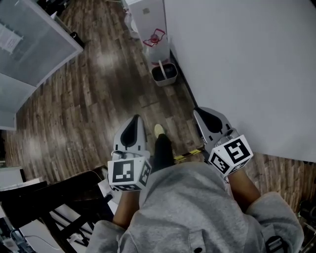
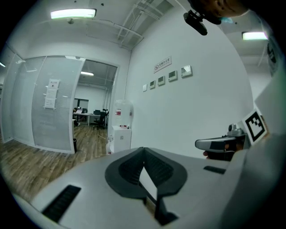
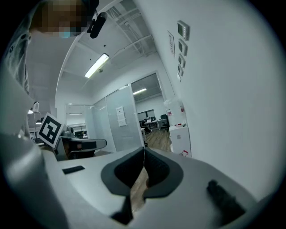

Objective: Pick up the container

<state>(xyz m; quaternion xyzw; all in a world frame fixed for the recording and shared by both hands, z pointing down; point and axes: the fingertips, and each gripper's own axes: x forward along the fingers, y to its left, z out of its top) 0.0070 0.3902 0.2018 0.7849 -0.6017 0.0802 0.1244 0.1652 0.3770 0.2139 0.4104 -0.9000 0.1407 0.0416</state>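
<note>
Dark brown wood-plank floor (image 1: 94, 104) runs along a plain white wall (image 1: 247, 64), where a small dark waste bin (image 1: 164, 74) stands near a white water-dispenser cabinet (image 2: 119, 136). A frosted glass partition (image 2: 42, 112) carries a paper notice (image 2: 51, 94). A long ceiling strip light (image 2: 73, 14) glows overhead, small square wall plates (image 2: 172, 75) hang in a row, and desks with office chairs (image 2: 91, 117) show far behind

No text can be read. Small white wall sign (image 2: 162, 65), upper centre of left gripper view, and white paper notice (image 2: 52, 94) at left are too blurred. Black-and-white square marker (image 1: 124, 172) on left gripper (image 1: 136, 118): pattern only, no chars.
</note>
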